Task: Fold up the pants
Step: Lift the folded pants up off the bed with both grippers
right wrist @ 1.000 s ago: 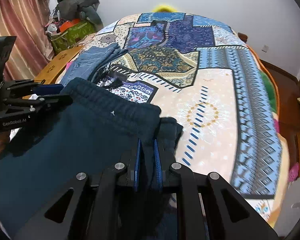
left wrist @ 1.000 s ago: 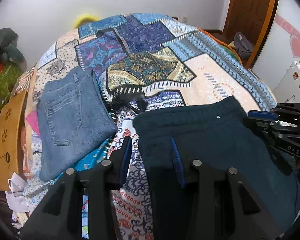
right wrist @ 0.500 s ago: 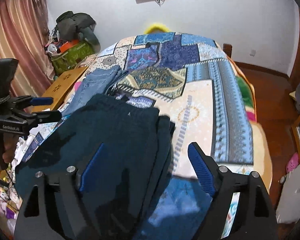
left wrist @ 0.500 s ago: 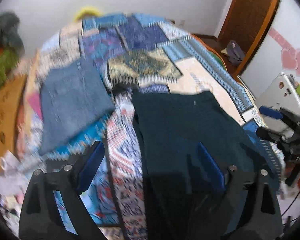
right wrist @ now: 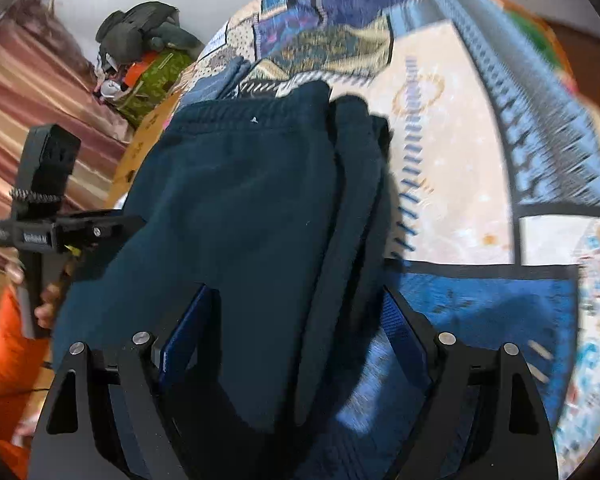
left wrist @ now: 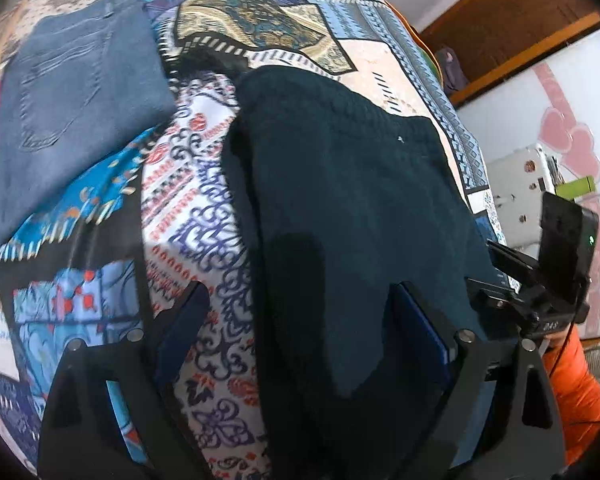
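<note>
Dark teal sweatpants [left wrist: 348,208] lie flat on the patchwork bedspread, waistband at the far end; they also show in the right wrist view [right wrist: 239,216], with a folded layer along their right edge. My left gripper [left wrist: 300,328] is open, jaws wide apart, hovering over the pants' left edge near the viewer. My right gripper [right wrist: 295,328] is open, jaws wide apart, over the pants' right edge. Neither holds any cloth. Each gripper shows in the other's view, the right one [left wrist: 540,280] and the left one [right wrist: 51,224].
Folded blue jeans [left wrist: 75,92] lie on the bed left of the sweatpants. The patchwork bedspread [right wrist: 480,168] stretches to the right. A pile of bags and clothes [right wrist: 147,48] stands by the curtain. A wooden door [left wrist: 520,20] and white cabinet stand at the right.
Both grippers have opened and let go of the sweatpants, which now lie flat on the bed. Both grippers have pulled back toward the pants' near end.
</note>
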{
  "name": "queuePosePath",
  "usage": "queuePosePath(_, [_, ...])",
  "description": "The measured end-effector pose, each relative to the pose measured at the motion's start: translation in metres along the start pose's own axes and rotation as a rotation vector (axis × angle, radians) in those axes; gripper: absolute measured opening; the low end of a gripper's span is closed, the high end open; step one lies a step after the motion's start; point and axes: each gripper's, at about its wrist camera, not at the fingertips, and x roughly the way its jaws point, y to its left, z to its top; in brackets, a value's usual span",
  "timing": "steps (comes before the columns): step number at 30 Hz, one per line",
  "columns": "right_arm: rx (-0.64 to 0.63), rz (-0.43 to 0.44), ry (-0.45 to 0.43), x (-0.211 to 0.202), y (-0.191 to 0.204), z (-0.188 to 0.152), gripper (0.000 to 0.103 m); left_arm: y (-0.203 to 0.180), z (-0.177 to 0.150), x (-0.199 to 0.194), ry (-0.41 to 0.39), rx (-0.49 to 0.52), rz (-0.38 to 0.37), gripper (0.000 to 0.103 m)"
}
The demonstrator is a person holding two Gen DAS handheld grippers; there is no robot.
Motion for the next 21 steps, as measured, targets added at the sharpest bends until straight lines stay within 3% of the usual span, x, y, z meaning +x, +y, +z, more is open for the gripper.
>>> queuePosePath(4, [-0.005, 0.039, 0.033, 0.009, 0.005, 0.004, 0.071, -0.001, 0.007, 0.008, 0.007, -0.011, -0.04, 0.09])
queuePosePath(6, [0.012, 0.06, 0.047, 0.011, 0.006, 0.007, 0.061, -0.003, 0.011, 0.009, 0.01, -0.004, -0.069, 0.076])
queuePosePath(11, [-0.003, 0.05, 0.049, 0.006, 0.015, 0.013, 0.033, -0.011, 0.011, 0.004, -0.013, 0.019, -0.044, 0.058])
queuePosePath(14, [-0.064, 0.014, 0.019, -0.002, 0.031, 0.016, 0.029, -0.017, 0.007, -0.013, -0.066, 0.05, -0.033, 0.042])
queuePosePath(21, [-0.173, 0.001, -0.106, -0.028, 0.069, 0.034, 0.027, -0.029, -0.008, -0.077, -0.242, 0.116, 0.007, 0.035])
